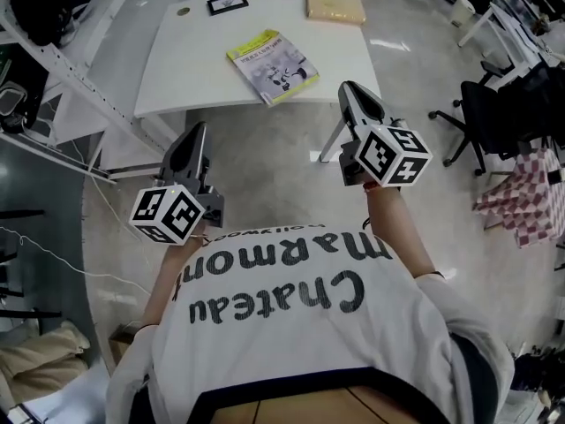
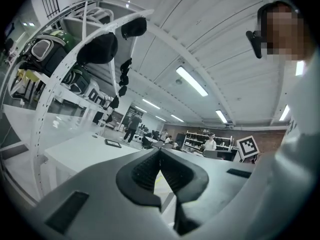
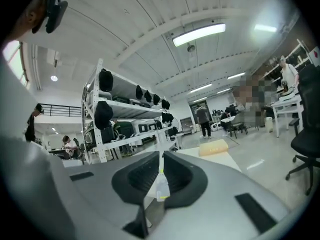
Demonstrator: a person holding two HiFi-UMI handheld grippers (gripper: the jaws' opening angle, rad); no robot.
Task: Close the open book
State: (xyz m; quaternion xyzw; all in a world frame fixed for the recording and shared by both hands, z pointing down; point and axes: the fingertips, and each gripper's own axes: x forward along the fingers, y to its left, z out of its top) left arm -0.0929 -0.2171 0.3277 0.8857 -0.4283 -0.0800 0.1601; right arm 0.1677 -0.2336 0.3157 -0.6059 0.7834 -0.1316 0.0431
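A book (image 1: 272, 64) with a yellow-green cover lies closed on the white table (image 1: 177, 78), near its front edge. Both grippers hang in the air in front of my chest, short of the table and pointing toward it. My left gripper (image 1: 196, 131) is left of the book and well apart from it; its jaws (image 2: 160, 151) meet at the tips with nothing between them. My right gripper (image 1: 350, 88) is higher, just right of the book's near corner, and its jaws (image 3: 161, 155) are also shut and empty.
On the table's far side lie a tan pad (image 1: 335, 7), a black-framed card (image 1: 227, 3) and a small round disc (image 1: 183, 11). A white shelf rack (image 1: 53, 69) stands left. Office chairs (image 1: 485, 117) and a checkered cloth (image 1: 530, 193) are right.
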